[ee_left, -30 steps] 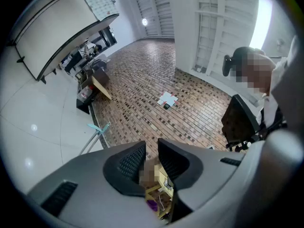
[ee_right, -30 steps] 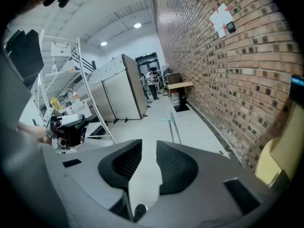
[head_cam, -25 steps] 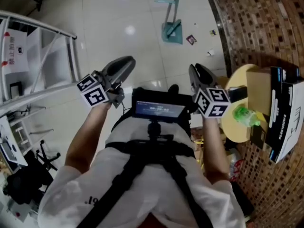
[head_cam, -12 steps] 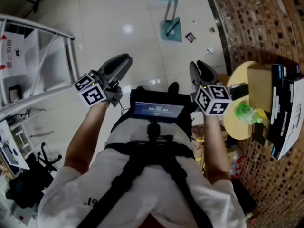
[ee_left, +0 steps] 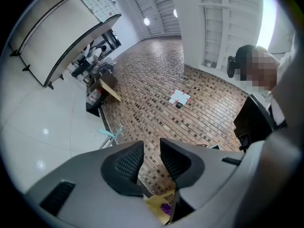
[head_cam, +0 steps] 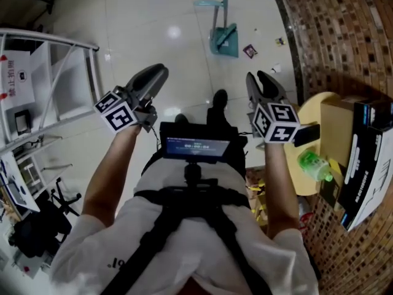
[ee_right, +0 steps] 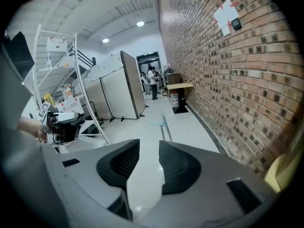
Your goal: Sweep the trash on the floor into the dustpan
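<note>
**Head view.** The dustpan stands on the floor near its right edge, where the brick wall rises. The trash, a dark wrapper and a few scraps, lies just beside the pan, between it and that edge. The left gripper and the right gripper both hang well short of the pan, and neither carries anything. Scraps this near the wall could be driven along the floor's edge and miss the pan. The right arm passes near a round surface with a green bottle on it, which a careless swing could knock. A white rack bounds the left, and open floor lies between the two.

**Left gripper view.** Its fingers are released and have just been opening, with nothing between them. The dustpan shows small at the floor's edge.

**Right gripper view.** Its fingers are likewise released and have just been opening, with only bare floor in the gap. The dustpan is probably the thin teal shape ahead. A clumsy grab at it could tip the pan.
</note>
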`<state>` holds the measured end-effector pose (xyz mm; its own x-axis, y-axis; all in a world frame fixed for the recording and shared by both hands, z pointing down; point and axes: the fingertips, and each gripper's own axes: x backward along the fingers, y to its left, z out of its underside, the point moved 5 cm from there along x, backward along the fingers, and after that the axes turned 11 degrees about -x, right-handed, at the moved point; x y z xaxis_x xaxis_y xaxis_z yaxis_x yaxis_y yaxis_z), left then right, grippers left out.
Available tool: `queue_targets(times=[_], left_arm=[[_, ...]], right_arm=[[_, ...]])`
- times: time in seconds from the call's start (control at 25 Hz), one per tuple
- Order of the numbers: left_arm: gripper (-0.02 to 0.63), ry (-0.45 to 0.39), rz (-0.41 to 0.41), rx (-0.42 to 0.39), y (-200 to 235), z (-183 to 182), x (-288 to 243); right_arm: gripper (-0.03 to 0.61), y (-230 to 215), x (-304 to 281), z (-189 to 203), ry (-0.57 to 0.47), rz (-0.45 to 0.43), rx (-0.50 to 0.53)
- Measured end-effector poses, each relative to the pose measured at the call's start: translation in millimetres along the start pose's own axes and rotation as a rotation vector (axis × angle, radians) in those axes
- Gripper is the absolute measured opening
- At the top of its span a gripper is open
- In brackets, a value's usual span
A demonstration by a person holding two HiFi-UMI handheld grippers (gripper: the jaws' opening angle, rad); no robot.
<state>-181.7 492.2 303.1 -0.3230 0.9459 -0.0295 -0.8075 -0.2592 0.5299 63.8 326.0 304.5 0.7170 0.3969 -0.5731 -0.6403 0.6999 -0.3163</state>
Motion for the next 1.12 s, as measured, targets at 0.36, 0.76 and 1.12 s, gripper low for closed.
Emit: queue_targets(times=[0.36, 0.76, 1.12], left_arm=[[0.107, 0.001, -0.133, -0.015, 41, -7, -88], [0.107, 0.012, -0.209, -0.037, 88, -19, -130], [0.155, 0.116, -0.128, -0.071, 171, -22, -165]], right_arm=[[0.167, -58, -80, -46, 0.049, -0.070, 0.089], [0.196, -55, -159, -83, 0.085, -0.122, 0.213], [0.229, -19, -252, -119, 0.064, -0.052, 0.248]])
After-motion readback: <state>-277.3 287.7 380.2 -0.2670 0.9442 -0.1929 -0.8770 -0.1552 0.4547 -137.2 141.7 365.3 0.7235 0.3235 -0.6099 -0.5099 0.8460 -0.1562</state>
